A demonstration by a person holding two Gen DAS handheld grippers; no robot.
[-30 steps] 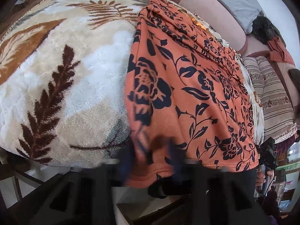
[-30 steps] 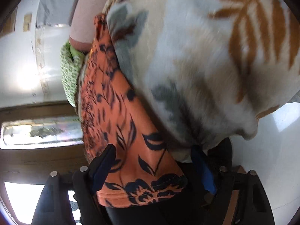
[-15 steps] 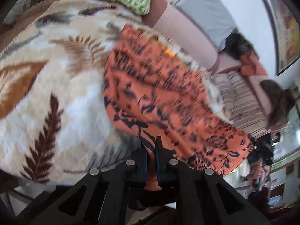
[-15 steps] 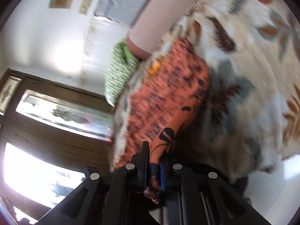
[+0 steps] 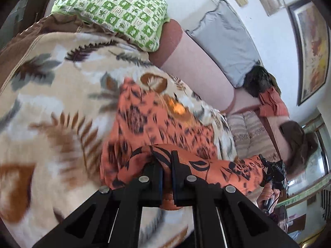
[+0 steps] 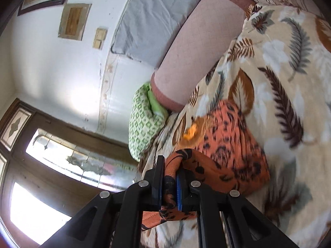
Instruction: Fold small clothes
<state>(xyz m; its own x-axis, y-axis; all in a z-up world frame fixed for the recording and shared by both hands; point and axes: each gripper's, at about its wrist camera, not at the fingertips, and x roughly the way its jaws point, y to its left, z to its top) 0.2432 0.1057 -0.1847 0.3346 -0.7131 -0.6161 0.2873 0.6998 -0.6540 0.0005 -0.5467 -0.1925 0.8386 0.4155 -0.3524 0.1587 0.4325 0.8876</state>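
Observation:
An orange garment with a black flower print (image 5: pixel 157 128) lies on a leaf-patterned blanket (image 5: pixel 51 107). Its near hem is lifted and stretched between both grippers. My left gripper (image 5: pixel 167 161) is shut on one corner of the hem, with the cloth bulging over its fingers. At the far right of the left wrist view the right gripper (image 5: pixel 273 171), held by a hand, pinches the other corner. In the right wrist view my right gripper (image 6: pixel 170 165) is shut on the orange garment (image 6: pixel 229 144), which folds back over itself above the blanket (image 6: pixel 289 82).
A green checked pillow (image 5: pixel 115 8) and a pink bolster (image 5: pixel 196 62) lie at the head of the bed, with a grey cushion (image 5: pixel 227 39) against the white wall. Striped bedding (image 5: pixel 250 138) and dark and orange clothes (image 5: pixel 269 103) sit to the right. A window (image 6: pixel 51 175) is at the left.
Both grippers closed on the hem's corners and rose, lifting the near edge off the bed edge and carrying it toward the pillows. The garment now doubles over itself.

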